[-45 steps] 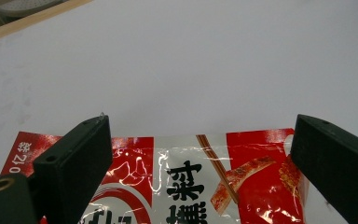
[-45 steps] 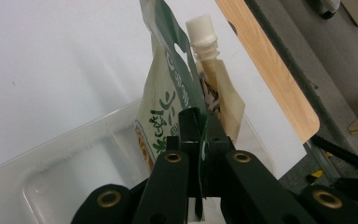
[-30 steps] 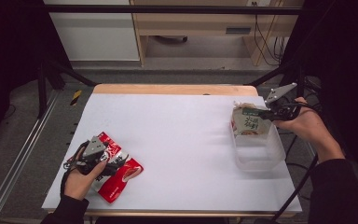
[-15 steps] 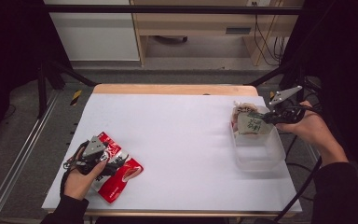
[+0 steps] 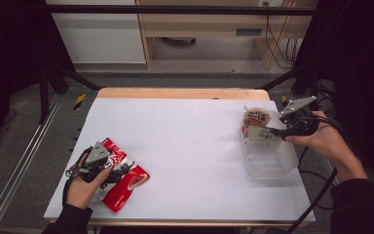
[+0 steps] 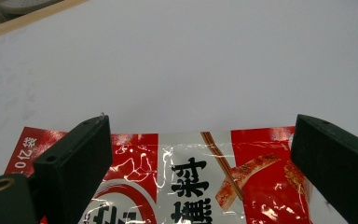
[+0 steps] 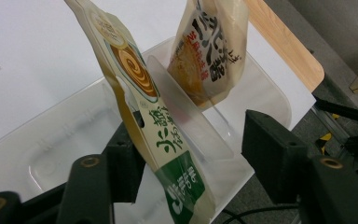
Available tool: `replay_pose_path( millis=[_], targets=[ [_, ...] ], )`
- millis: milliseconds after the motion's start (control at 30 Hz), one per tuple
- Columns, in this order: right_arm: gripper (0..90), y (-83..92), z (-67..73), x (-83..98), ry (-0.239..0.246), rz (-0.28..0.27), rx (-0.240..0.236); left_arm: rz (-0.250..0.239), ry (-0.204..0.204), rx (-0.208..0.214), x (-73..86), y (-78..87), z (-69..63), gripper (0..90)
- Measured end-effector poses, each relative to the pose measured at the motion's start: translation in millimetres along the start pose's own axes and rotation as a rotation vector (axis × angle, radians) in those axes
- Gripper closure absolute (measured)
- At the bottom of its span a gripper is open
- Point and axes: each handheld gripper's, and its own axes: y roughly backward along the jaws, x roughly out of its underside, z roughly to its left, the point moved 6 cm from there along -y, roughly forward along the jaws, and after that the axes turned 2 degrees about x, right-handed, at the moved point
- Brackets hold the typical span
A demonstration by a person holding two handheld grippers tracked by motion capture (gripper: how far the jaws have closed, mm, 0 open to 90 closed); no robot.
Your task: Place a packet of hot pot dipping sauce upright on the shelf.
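My right gripper (image 5: pixel 274 131) hovers over a clear plastic bin (image 5: pixel 268 163) at the table's right. Its jaws have just been opening. A green-and-white snack packet (image 7: pixel 168 149) stands between them and leans on one jaw, while the other jaw stands apart from it. My right gripper (image 7: pixel 193 135) is open. Beyond a clear divider (image 7: pixel 186 121), an orange packet (image 7: pixel 209 51) stands in the bin's far compartment. At the front left, my left gripper (image 5: pixel 108 157) rests over red snack packets (image 5: pixel 121 183). The left gripper (image 6: pixel 200 135) is open, its jaws wide on either side of a red packet (image 6: pixel 186 177).
The white table top (image 5: pixel 185 141) is bare between the red packets and the bin. A wooden edge (image 5: pixel 175 92) runs along the far side. Cables (image 5: pixel 316 175) trail off the table's right side near the person's right forearm.
My right gripper's jaws have spread apart and let go of the green-and-white packet, which has sunk a little into the bin. The left gripper has stayed still over the red packets.
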Motion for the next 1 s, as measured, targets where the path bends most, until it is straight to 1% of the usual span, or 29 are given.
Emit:
replay_pose_path(
  millis=[133, 200, 233, 300, 333, 467, 500, 600, 633, 700, 767, 867, 967, 1000],
  targets=[
    [33.5, -1.1, 5.4, -1.1, 0.017, 0.0, 0.007, -0.003, 0.001, -0.001, -0.3, 0.3, 0.2, 5.6],
    [31.4, 0.4, 8.7, -3.1, 0.015, -0.005, 0.008, -0.003, 0.002, -0.002, -0.2, 0.6, 0.6, 5.6],
    [30.4, 1.8, 10.4, -4.6, 0.022, -0.014, 0.006, -0.003, 0.002, -0.003, -0.1, 0.8, 0.8, 5.6],
    [27.5, 6.6, 15.5, -8.8, 0.022, -0.032, 0.015, -0.002, 0.003, -0.003, 0.2, 0.9, 1.3, 5.6],
    [26.3, 9.4, 17.3, -10.7, 0.031, -0.04, 0.021, -0.002, 0.003, -0.003, 0.2, 0.9, 1.3, 5.6],
    [21.9, 19.8, 27.9, -19.6, 0.021, -0.081, 0.042, -0.001, 0.003, -0.003, 0.4, 1.0, 1.3, 5.6],
    [21.1, 23.1, 31.8, -23.4, 0.024, -0.103, 0.046, 0.001, -0.001, -0.007, 0.5, 1.0, 1.3, 5.6],
    [18.4, 30.0, 41.4, -32.7, 0.019, -0.134, 0.073, 0.004, -0.006, -0.008, 0.6, 0.6, 0.7, 5.6],
    [17.5, 32.6, 46.4, -37.5, 0.022, -0.152, 0.08, 0.005, -0.008, -0.008, 0.5, 0.5, 0.6, 5.6],
    [16.2, 36.1, 55.0, -45.7, 0.021, -0.176, 0.085, 0.005, -0.01, -0.009, 0.5, 0.7, 0.6, 5.6],
    [15.4, 39.3, 64.3, -54.5, 0.026, -0.205, 0.085, 0.005, -0.007, -0.011, 0.7, 1.1, 1.1, 5.6],
    [13.3, 40.8, 76.9, -66.7, 0.013, -0.239, 0.076, 0.004, -0.004, -0.012, 1.2, 1.8, 2.1, 5.6],
    [12.7, 40.4, 91.0, -79.9, 0.023, -0.275, 0.072, 0.003, -0.004, -0.012, 1.4, 2.9, 2.7, 5.6],
    [12.8, 40.1, 94.1, -82.4, 0.027, -0.278, 0.07, 0.001, -0.002, -0.013, 1.5, 3.3, 2.9, 5.6]
  ],
)
